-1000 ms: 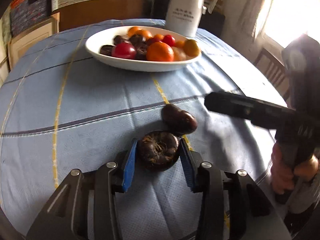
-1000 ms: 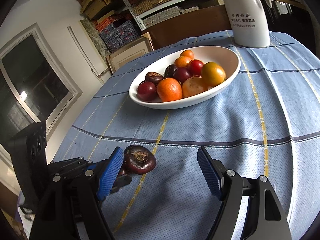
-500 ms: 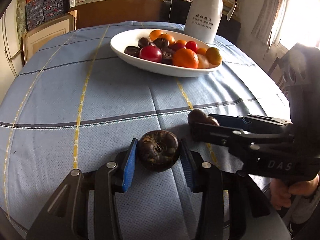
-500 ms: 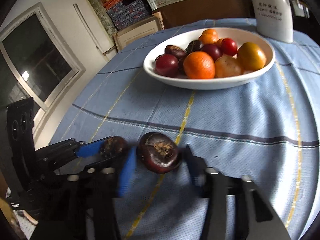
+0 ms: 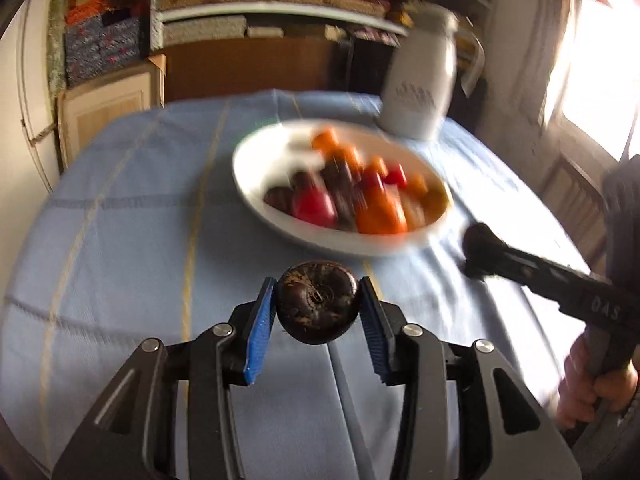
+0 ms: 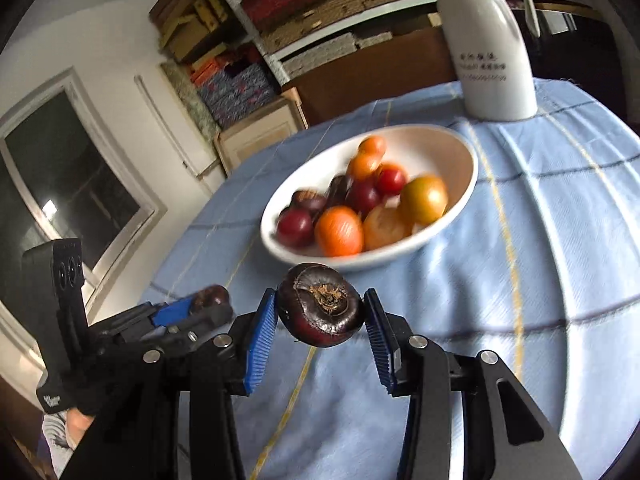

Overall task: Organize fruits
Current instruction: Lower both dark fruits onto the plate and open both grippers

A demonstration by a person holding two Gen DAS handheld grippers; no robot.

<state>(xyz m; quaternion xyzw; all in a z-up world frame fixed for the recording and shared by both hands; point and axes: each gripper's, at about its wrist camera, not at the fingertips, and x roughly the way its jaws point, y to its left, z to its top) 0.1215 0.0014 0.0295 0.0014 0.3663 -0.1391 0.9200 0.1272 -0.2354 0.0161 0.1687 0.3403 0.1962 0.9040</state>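
My left gripper point(image 5: 318, 312) is shut on a dark brown water chestnut point(image 5: 317, 307) and holds it above the blue cloth. My right gripper point(image 6: 320, 312) is shut on a second dark chestnut point(image 6: 321, 305), also lifted. Each gripper shows in the other's view: the right one point(image 5: 476, 240) at the right, the left one point(image 6: 208, 300) at the lower left with its chestnut point(image 6: 210, 295). A white oval bowl point(image 6: 460, 196), also in the left wrist view point(image 5: 256, 160), holds several red, orange and dark fruits ahead of both grippers.
A white thermos jug point(image 6: 490, 40) stands behind the bowl, also in the left wrist view point(image 5: 420, 88). The table has a blue striped cloth point(image 6: 540, 280). Shelves with boxes line the back wall. A window lies at the right of the left wrist view.
Both grippers have lifted their chestnuts off the cloth and moved towards the bowl. The right gripper closed on its chestnut during the last second.
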